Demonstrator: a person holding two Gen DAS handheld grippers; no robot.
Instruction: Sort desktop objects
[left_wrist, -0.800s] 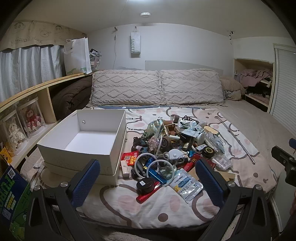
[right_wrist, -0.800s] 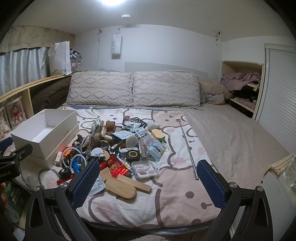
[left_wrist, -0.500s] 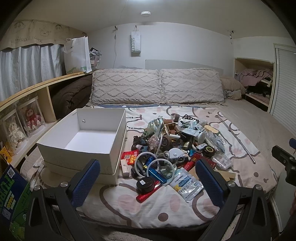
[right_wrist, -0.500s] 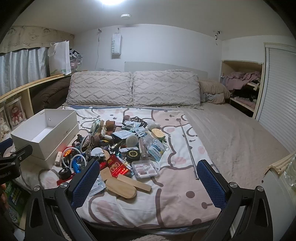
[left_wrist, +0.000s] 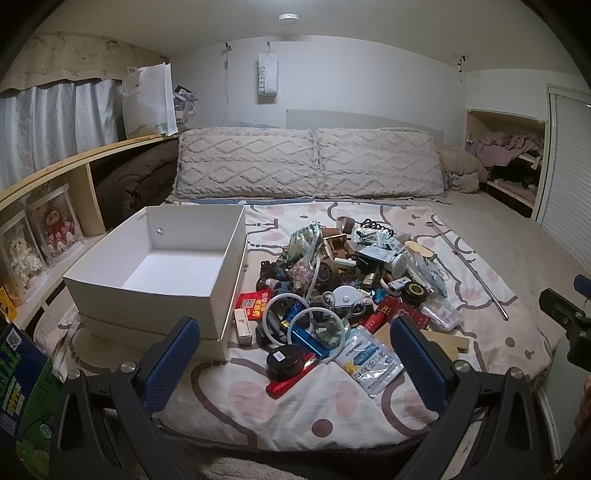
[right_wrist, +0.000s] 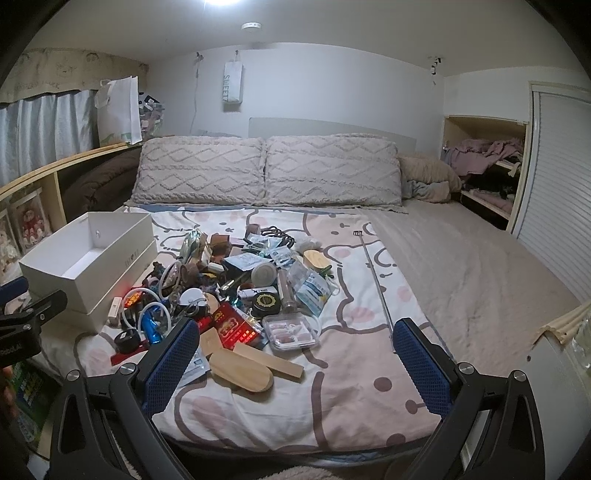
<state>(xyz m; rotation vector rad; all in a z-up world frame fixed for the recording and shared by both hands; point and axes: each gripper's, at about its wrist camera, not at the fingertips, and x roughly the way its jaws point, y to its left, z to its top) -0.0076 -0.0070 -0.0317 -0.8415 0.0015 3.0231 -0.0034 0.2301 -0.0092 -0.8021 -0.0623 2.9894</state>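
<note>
A wide bed (left_wrist: 498, 236) is seen from its foot, covered on the left half by a pink-and-white cartoon blanket (left_wrist: 332, 398). Two knitted beige pillows (left_wrist: 247, 166) are propped side by side at the head. On the blanket's left edge one open white box (left_wrist: 155, 291) is set on its own lid, and nothing can be seen inside it. Just right of the box a dense pile of small things (left_wrist: 343, 280) is heaped in the middle of the blanket, well apart from the pillows. A single thin metal rod (right_wrist: 376, 280) is laid apart on the pile's right side. At the pile's near edge, two flat wooden pieces (right_wrist: 255, 365) are overlapped, one clear plastic case (right_wrist: 291, 330) is placed beside them, one red packet (right_wrist: 232, 325) is tucked behind them, and two white rings (left_wrist: 299, 317) are laid among the clutter. One white sachet (left_wrist: 369, 365) and one round black tin (left_wrist: 284, 360) are found nearest the foot.

The left gripper (left_wrist: 295, 365) is held above the foot of the bed with its blue-padded fingers (left_wrist: 170, 365) spread wide and nothing between them. The right gripper (right_wrist: 295, 365) is likewise held spread apart and empty.
</note>
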